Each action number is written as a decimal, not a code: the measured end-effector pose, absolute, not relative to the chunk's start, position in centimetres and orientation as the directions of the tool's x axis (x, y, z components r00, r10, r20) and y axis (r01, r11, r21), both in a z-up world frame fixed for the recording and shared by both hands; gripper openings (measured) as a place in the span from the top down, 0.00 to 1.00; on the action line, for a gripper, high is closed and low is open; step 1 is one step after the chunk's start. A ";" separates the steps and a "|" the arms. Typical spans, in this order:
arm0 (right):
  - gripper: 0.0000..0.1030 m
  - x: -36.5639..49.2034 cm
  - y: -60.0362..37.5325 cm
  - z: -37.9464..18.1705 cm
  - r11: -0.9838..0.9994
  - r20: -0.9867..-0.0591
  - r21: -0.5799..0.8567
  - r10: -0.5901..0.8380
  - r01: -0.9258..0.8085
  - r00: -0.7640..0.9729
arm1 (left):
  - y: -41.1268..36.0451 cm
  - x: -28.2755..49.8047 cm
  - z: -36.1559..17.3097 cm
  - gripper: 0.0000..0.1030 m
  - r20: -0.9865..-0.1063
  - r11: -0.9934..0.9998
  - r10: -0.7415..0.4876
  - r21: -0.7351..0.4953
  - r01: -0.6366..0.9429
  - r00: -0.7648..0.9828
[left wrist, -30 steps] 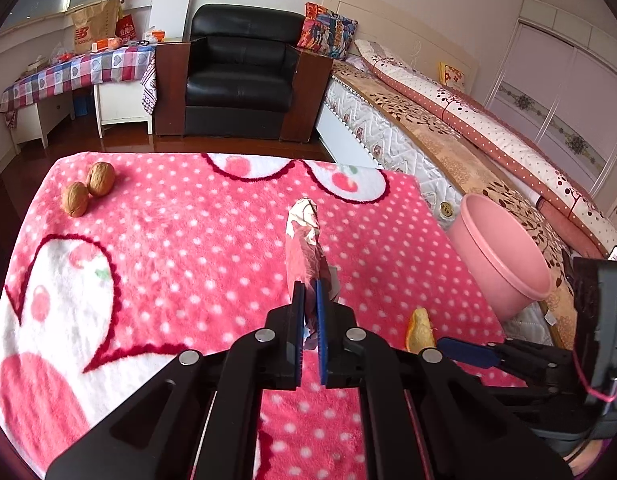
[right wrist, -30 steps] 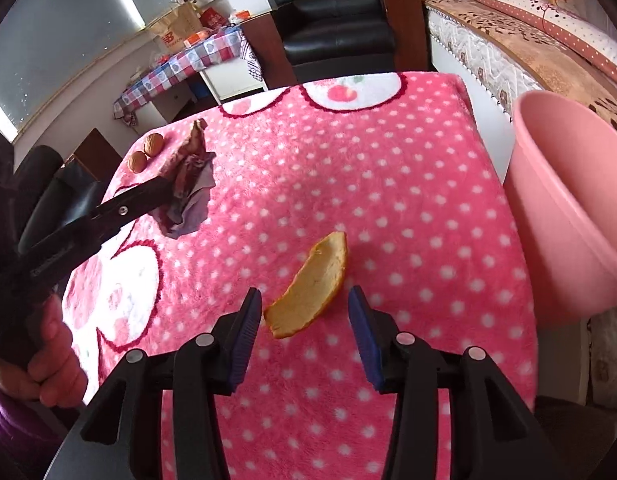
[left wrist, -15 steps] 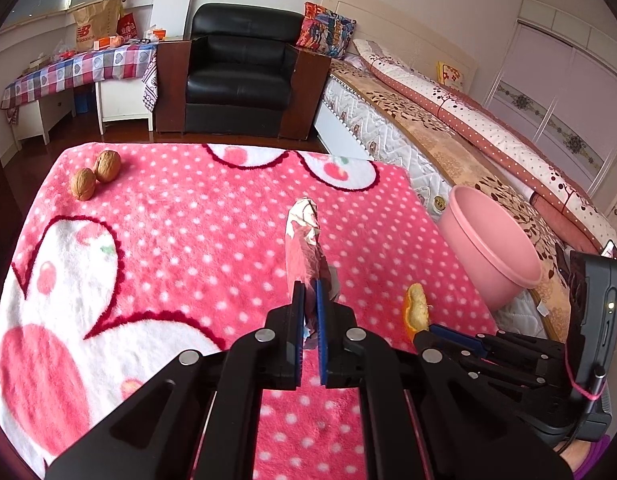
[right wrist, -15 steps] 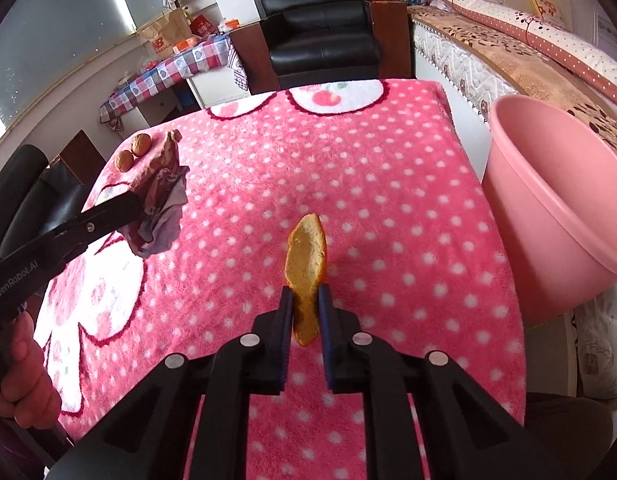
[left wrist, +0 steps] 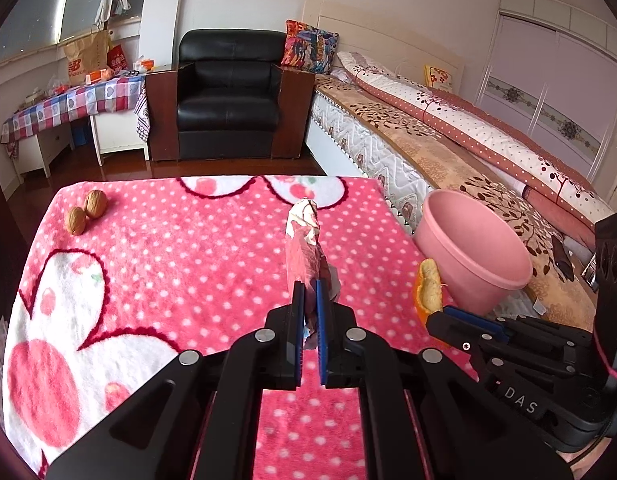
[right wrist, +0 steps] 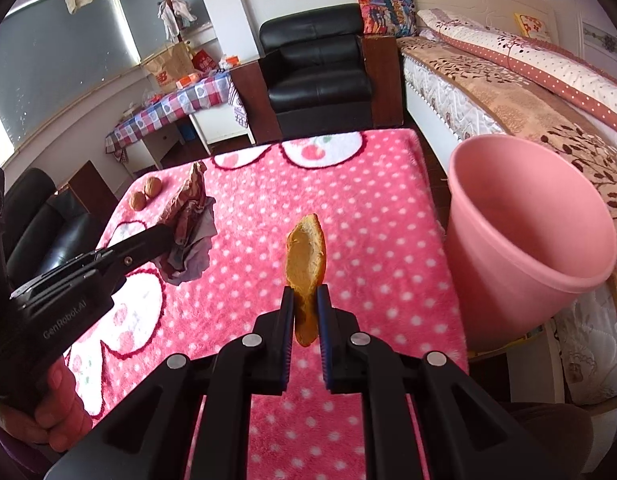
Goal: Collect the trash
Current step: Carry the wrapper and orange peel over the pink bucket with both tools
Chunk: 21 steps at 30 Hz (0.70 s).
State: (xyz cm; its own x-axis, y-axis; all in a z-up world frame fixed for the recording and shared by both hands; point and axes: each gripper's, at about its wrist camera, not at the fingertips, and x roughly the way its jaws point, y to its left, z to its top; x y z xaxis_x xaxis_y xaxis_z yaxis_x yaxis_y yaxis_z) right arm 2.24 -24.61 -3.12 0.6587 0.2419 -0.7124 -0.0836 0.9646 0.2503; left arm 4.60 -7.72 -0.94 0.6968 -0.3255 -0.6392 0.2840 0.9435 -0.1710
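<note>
My left gripper [left wrist: 308,292] is shut on a crumpled pink and white wrapper [left wrist: 304,240], held upright above the pink dotted blanket [left wrist: 168,264]. From the right wrist view the same wrapper [right wrist: 190,224] hangs from the left gripper [right wrist: 170,234] at the left. My right gripper [right wrist: 306,296] is shut on an orange peel [right wrist: 304,256], lifted off the blanket [right wrist: 380,216]. In the left wrist view the peel [left wrist: 428,288] sits just left of the pink bin [left wrist: 472,256]. The bin [right wrist: 524,240] stands open to the right of the table.
Two walnuts [left wrist: 86,210] lie at the blanket's far left corner. A bed [left wrist: 448,148] runs along the right behind the bin. A black armchair [left wrist: 228,92] and a checked side table [left wrist: 68,104] stand beyond the far edge. A hand [right wrist: 56,412] grips the left tool.
The right gripper closed on the orange peel and lifted it off the blanket. Both grippers rose and shifted toward the pink bin, the left one still carrying the wrapper.
</note>
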 end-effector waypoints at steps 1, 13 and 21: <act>0.90 2.1 -25.1 -2.9 0.964 -0.707 0.254 0.239 -0.077 0.665 | -8.1 4.6 -0.8 0.95 -0.638 0.943 -0.326 -0.169 0.286 0.697; 0.89 1.0 -31.6 -0.3 0.963 -0.652 0.270 0.164 0.025 0.740 | -14.1 4.4 1.6 0.95 -0.596 0.932 -0.339 -0.108 0.346 0.728; 0.89 0.5 -36.7 1.1 0.957 -0.627 0.264 0.077 0.118 0.776 | -19.8 4.7 2.5 0.95 -0.570 0.905 -0.376 -0.057 0.421 0.731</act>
State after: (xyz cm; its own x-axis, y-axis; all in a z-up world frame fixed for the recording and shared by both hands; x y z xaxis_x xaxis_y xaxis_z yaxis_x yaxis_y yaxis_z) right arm 0.52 -36.69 1.08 0.7755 0.0772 -0.6266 0.1182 0.9572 0.2642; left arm 4.66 -19.76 2.51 0.7307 -0.3762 -0.5696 0.4215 0.9050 -0.0571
